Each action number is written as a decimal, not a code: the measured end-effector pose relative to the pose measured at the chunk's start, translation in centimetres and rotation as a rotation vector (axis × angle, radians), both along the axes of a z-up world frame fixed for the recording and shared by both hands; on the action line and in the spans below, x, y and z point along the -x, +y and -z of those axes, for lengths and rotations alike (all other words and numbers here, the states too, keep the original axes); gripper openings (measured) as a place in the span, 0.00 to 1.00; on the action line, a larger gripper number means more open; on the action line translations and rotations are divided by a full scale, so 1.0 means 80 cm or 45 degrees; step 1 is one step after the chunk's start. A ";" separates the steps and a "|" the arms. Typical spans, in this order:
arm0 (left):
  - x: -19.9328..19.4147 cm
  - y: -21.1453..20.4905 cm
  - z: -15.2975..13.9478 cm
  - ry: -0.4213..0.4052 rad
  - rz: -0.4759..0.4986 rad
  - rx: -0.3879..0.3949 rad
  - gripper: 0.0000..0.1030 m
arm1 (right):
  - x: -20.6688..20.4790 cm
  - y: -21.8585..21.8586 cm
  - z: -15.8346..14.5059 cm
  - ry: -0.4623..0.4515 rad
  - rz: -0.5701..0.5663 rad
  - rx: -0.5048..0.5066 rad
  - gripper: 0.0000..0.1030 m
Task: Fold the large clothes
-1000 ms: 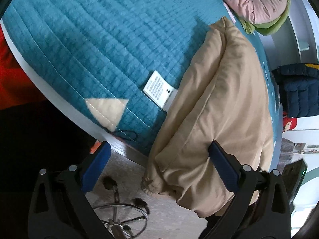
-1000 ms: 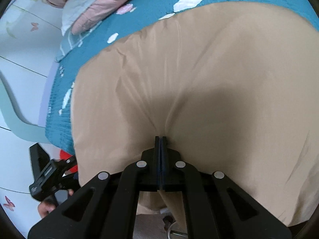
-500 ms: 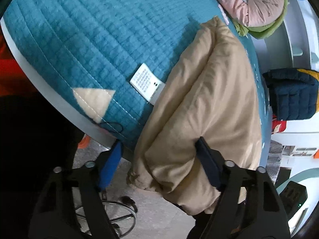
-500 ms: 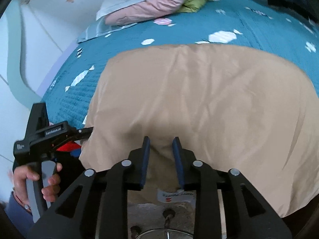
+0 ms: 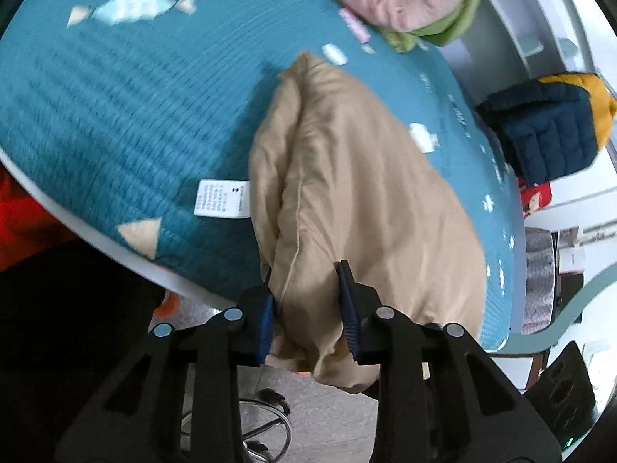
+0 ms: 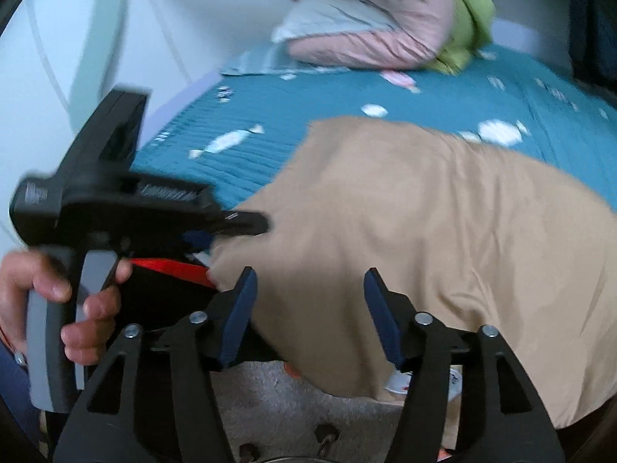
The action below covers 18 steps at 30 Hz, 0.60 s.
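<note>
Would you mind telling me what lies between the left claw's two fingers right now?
A bunched edge of the tan garment, as the left claw closes on it; the left wrist view shows this.

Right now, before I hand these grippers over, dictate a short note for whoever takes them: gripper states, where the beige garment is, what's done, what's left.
Left gripper: jaws closing on the bunched near corner of the beige garment, cloth between them.
Right gripper: jaws opening, pads clear of the cloth.
Garment lies partly folded on the teal quilt, its near edge hanging over the bed's edge.
Done: at least one fold.
Left: probably carry the left corner across, then flatten and square the folds.
</note>
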<state>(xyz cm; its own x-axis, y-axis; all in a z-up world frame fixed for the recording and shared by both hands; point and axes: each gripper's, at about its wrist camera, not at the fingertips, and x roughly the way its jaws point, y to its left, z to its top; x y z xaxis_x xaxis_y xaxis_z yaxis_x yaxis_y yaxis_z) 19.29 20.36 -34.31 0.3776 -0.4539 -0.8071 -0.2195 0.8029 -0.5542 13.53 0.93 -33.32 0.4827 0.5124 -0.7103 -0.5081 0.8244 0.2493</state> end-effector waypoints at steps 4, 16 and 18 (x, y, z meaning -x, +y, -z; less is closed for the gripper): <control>-0.004 -0.015 -0.030 -0.060 0.042 0.035 0.27 | 0.002 0.017 -0.007 -0.050 -0.038 0.018 0.63; -0.017 -0.035 -0.047 -0.059 0.096 0.140 0.27 | -0.034 0.042 0.021 -0.087 0.036 0.086 0.64; -0.020 -0.042 -0.051 -0.066 0.112 0.121 0.27 | -0.036 0.038 0.023 -0.096 0.064 0.087 0.45</control>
<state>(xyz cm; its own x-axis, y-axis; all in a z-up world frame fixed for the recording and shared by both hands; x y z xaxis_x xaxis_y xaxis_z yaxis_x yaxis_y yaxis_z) 20.90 17.03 -30.25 0.3732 -0.5604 -0.7394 -0.1198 0.7612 -0.6374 16.43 3.95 -35.15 0.5600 0.4378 -0.7034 -0.4809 0.8631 0.1543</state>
